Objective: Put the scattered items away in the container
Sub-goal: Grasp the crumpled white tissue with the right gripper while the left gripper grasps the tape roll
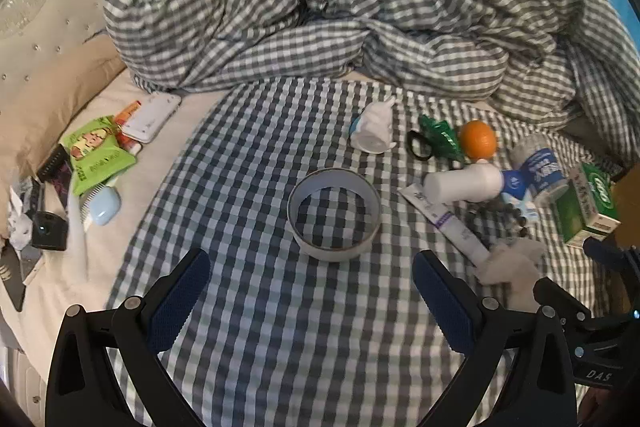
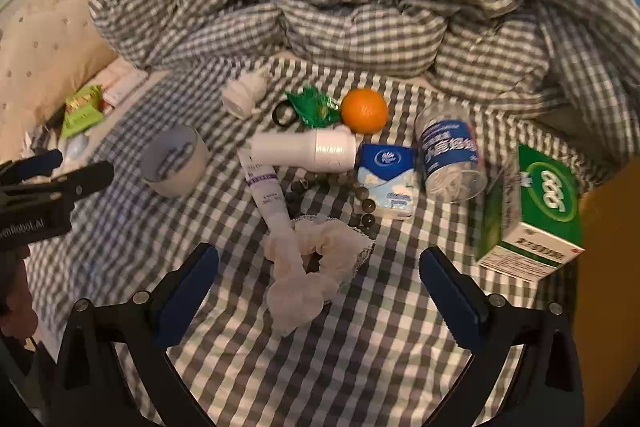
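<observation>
Both sets of tongs are spread wide and hold nothing. The left tongs point(image 1: 312, 291) hang over the bed point(image 1: 280, 327), just in front of a round white ring point(image 1: 334, 213) that looks like a roll of tape, since the checked sheet shows right through its middle. The right tongs point(image 2: 320, 283) hang over a crumpled white lacy scrunchie point(image 2: 320, 255).

The scattered things lie in a heap on the checked sheet: an orange point(image 2: 365, 110), a white bottle point(image 2: 304, 150) on its side, a long tube point(image 2: 268, 199), a tissue pack point(image 2: 386, 179), a clear jar of cotton swabs point(image 2: 450, 159) and a green box point(image 2: 532, 211). I cannot see a container that is surely the one for tidying.

Here is what could go wrong. The bed is soft, so pushing down may make the orange, bottle or jar roll away. The tube lies across the scrunchie, so grabbing one may drag the other. The dark beads point(image 2: 364, 207) are tiny and could slip out of the tongs. The green box sits near the bed's edge and might be knocked off.
</observation>
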The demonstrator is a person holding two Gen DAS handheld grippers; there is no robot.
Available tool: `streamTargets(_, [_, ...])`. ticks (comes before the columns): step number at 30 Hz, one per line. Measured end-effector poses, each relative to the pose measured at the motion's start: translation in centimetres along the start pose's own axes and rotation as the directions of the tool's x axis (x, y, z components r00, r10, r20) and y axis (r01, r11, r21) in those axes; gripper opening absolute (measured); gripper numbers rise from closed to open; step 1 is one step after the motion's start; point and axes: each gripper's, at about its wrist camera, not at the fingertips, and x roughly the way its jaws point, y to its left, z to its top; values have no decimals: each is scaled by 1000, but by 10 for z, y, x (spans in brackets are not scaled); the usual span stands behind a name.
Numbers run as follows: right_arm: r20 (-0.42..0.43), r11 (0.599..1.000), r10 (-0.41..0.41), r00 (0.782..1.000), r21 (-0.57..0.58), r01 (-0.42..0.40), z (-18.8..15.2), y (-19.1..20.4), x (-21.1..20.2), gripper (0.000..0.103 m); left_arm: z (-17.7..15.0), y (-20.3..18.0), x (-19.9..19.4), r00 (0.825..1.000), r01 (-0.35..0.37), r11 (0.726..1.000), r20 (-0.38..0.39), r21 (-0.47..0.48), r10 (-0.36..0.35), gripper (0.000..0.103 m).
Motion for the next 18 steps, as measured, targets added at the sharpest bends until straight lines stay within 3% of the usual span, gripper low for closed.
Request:
streamTargets(1, [-10,1000,5,1000,1,-5,0,-1,6,84,1,1,6,1000,-1,1000,-5,-2,1,103])
streamTargets(3, [-36,1000,8,999,2,-8,0,-2,17,64,3,2,20,1000,-8,1000,-21,-7,8,103])
streamTargets(6, [-71,1000,12,997,5,-12,-3,-4,30,48,7,4,38,999,-30,999,-41,-9,30,103])
streamTargets(10, [-88,1000,16,996,6,-15,-6,-6,39,42,11,9,60,995,-83,997,-56,-2,83,103])
streamTargets(18, [-103,999,1,995,-33,-5,-6,2,50,42,13,23,97,990,-95,995,-108,-39,90,103])
